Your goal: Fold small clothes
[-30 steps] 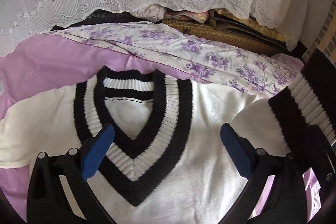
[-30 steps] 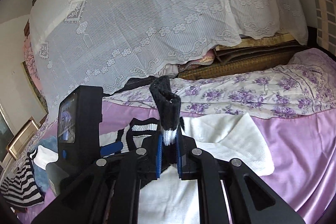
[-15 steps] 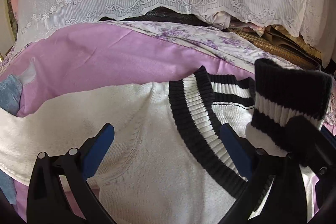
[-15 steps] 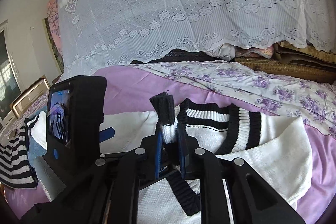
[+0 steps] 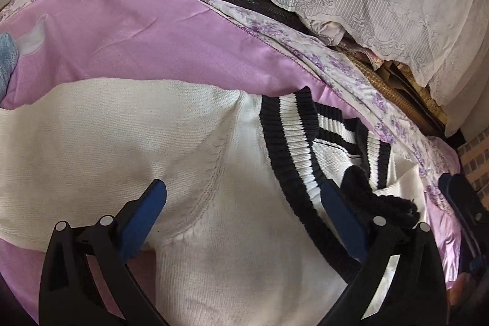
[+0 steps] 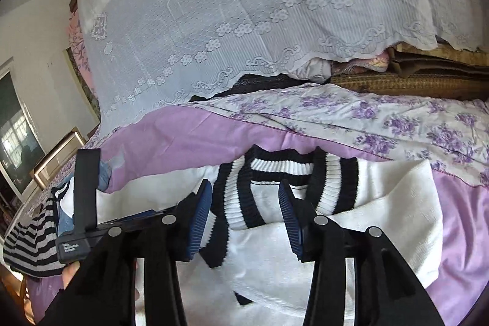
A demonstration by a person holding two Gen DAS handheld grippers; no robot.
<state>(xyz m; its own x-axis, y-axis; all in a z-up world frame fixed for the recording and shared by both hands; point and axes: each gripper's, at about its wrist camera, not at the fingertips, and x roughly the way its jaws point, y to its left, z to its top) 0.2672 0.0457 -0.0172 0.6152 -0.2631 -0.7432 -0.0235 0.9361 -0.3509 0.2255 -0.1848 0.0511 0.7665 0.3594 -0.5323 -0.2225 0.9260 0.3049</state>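
I saw a coarse white knit sweater [image 5: 101,148] with ribbed black-and-white collar [image 6: 284,191], lying on a smooth, faintly glossy lilac sheet [image 5: 146,42]. Behind hung sheer white lace [image 6: 244,5]. My gripper pads [image 6: 200,216] looked like ridged blue rubber on matt black plastic.

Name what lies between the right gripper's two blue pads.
In the right wrist view, the sweater's striped collar lies between the open right gripper's pads.
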